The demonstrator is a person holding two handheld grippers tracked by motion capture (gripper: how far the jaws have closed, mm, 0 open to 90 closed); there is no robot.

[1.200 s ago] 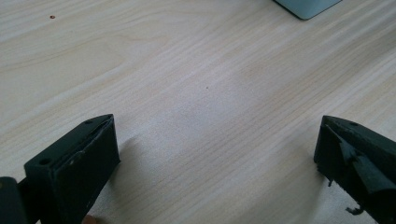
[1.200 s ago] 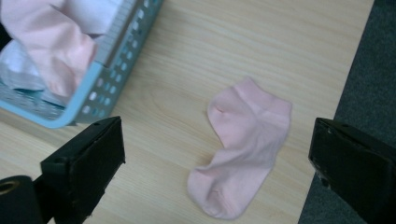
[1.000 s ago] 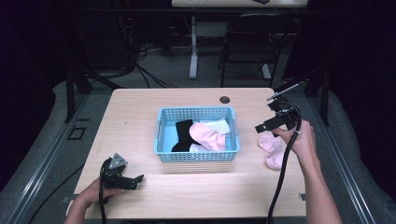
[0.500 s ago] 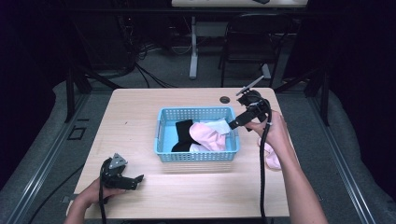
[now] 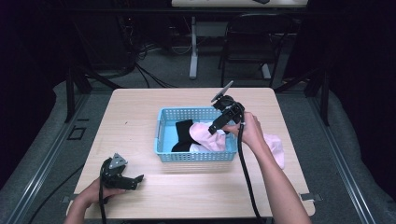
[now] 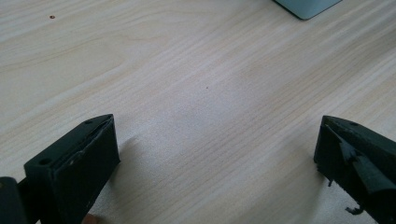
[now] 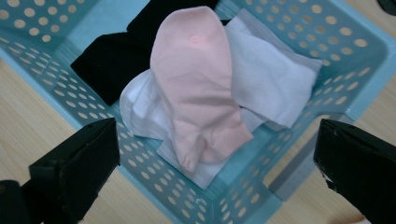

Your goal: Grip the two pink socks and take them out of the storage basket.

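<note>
Hovering over the right half of the blue basket (image 5: 196, 156), the right gripper (image 5: 218, 127) points down at the clothes inside with its jaws spread wide and nothing between them. In the right gripper view the pink sock (image 7: 196, 84) lies on top of the pile, over a white cloth (image 7: 275, 79) toward one side wall and a black garment (image 7: 112, 56) toward the other; the sock sits between the two jaws but touches neither. The basket's perforated walls carry no label or writing that can be read. The basket stands near the middle of the table (image 5: 135, 116), slightly toward its right edge. A second pink garment (image 5: 276, 148) lies on the table near the right edge, just beside the person's right forearm. The left gripper (image 5: 126, 179) rests low near the front left corner of the table, well apart from the basket; the left gripper view shows its jaws parted over bare wood, holding nothing, with a corner of the basket (image 6: 306, 5) at the top edge.
</note>
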